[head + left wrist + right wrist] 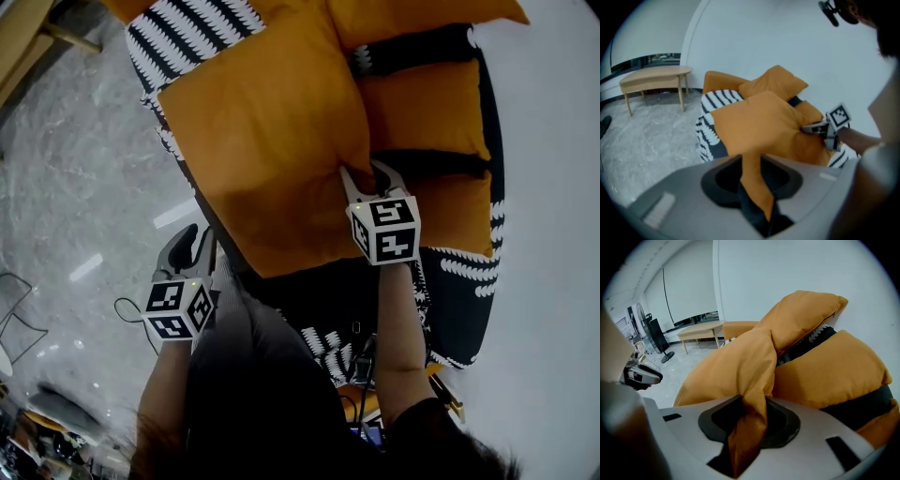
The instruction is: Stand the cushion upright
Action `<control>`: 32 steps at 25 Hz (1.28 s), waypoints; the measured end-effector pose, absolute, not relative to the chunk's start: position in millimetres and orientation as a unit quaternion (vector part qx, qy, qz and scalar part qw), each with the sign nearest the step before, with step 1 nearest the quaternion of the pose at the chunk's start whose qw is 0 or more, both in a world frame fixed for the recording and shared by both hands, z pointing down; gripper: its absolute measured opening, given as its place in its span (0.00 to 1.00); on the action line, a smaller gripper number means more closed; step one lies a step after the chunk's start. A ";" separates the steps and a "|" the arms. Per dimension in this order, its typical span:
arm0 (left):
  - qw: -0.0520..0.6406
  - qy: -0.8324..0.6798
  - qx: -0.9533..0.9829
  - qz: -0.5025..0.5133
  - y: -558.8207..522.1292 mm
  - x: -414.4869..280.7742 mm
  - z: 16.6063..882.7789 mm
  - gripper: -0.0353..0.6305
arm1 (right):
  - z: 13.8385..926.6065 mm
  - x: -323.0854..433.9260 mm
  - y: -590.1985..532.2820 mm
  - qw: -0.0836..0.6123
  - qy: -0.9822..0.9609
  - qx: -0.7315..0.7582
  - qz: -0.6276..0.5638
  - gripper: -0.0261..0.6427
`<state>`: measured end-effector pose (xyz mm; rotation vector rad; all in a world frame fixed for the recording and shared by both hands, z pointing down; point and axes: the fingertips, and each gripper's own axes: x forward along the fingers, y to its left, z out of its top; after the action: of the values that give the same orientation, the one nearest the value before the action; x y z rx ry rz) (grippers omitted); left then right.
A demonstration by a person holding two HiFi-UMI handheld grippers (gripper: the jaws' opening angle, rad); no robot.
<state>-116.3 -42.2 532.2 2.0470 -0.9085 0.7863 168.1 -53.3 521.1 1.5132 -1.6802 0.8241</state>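
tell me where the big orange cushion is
Head view, centre: the big orange cushion sits over the striped seat, its near edge pinched by the left gripper and the right gripper.

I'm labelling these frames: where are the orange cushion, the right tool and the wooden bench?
orange cushion [267,141], head view, middle of its face.
right tool [366,174], head view, midway between its fingertips.
wooden bench [654,77], left gripper view, its top.

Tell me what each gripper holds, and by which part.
Both hold the same orange cushion. The left gripper has its jaws pinched on the near left corner; the right gripper has its jaws pinched on the fabric at the near right corner.
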 end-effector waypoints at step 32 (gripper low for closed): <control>0.524 -0.321 0.755 0.230 -49.3 -107.3 614.9 0.48 | 526.4 161.2 -60.8 0.450 -0.596 0.613 0.259 0.19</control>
<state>-107.3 -49.3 614.9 1.8063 -0.7681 0.5511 161.2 -60.8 526.4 1.5151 -1.4738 0.6401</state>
